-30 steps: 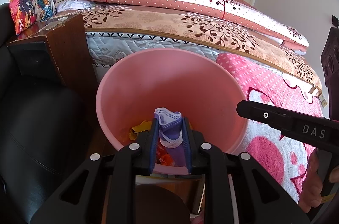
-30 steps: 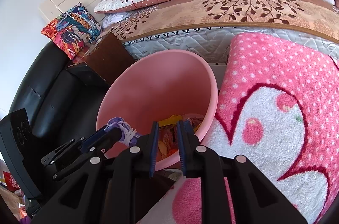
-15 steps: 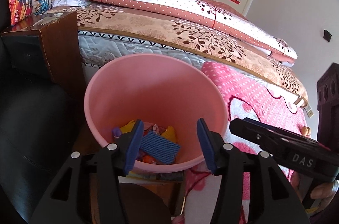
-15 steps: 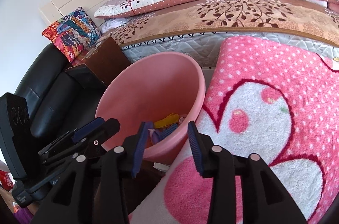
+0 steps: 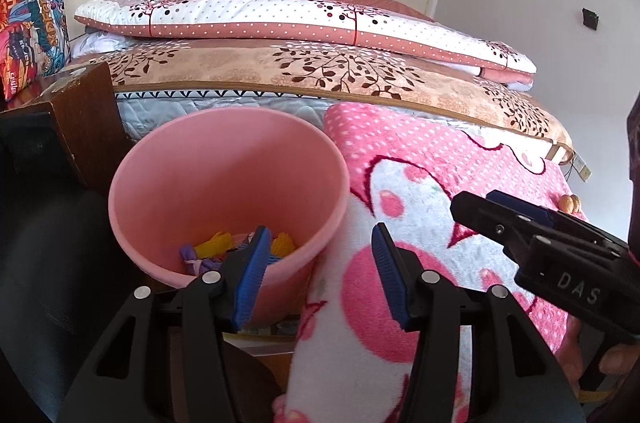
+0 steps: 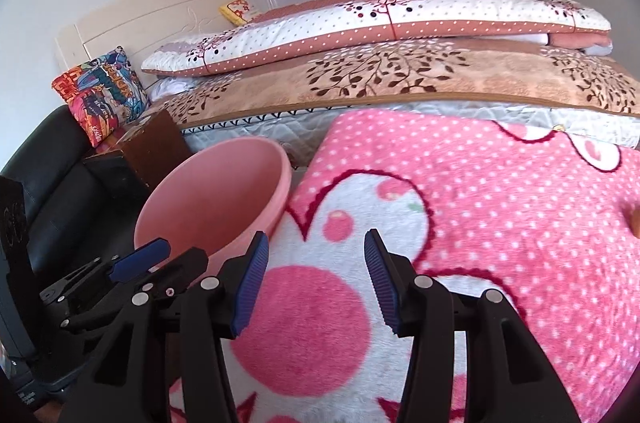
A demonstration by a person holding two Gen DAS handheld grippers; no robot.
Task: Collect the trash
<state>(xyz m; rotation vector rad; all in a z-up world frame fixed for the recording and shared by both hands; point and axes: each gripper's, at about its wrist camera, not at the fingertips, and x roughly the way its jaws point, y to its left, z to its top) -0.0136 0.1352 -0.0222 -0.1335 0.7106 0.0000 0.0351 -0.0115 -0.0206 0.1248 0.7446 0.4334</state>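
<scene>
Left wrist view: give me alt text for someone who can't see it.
The open, empty left gripper hangs over the near rim of a pink bin holding colourful trash. A pink dotted blanket lies right of the bin, where the right gripper reaches in; a bed fills the background.

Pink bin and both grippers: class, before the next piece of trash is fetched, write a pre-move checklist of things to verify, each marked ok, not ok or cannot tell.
1. Left gripper empty: ok, wide open, nothing between its fingers.
2. Right gripper empty: ok, its jaws are opening with nothing between them.
3. Trash lies inside the pink bin: ok, purple and yellow pieces rest at the bottom.
4. Bin upright: ok, its mouth faces up beside the pink blanket.
5. Next item located: cannot tell, only a small brown object shows on the blanket, too small to identify.
6. The grippers apart: ok, a clear gap shows between them.
</scene>
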